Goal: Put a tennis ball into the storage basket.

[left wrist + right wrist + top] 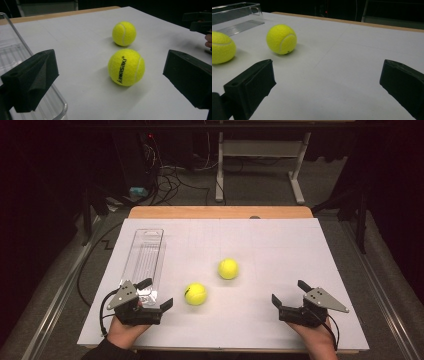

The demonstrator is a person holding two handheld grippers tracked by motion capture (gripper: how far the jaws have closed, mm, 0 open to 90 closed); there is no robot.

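- The left gripper [159, 294], a black two-jaw tool with a grey three-cornered plate on top, sits at the table's 7 o'clock edge in the person's left hand [121, 330]; its jaws are spread wide and pinch nothing.
- One of its jaws hangs over the near end of the clear plastic rectangular tray [145, 251]; in the left gripper view the tray's rim [15, 37] runs past that jaw on the left.
- The right gripper [289, 291], the same black make with a grey plate, rests at the 5 o'clock edge in the right hand [316, 336]; its jaws too stand wide apart, with bare white surface between them in the right gripper view.
- The nearer yellow felt tennis ball [195, 294] lies on the white table sheet [280, 245] just beside the left gripper, at about 2 o'clock from it and untouched; in the left gripper view this ball [126, 67] sits between the open jaws but ahead of them, with black "kawasaki" lettering facing the camera.
- The farther yellow tennis ball [228, 268] lies near the table's centre, at about 1 o'clock from the first and apart from it; it shows behind it [124, 33] in the left gripper view.
- From the right gripper both balls lie off at about 10 o'clock, the farther ball [281, 39] whole and the nearer ball [222, 47] cut by the frame edge.
- The tray runs lengthwise towards 12 o'clock along the left side of the sheet, well clear of both balls.
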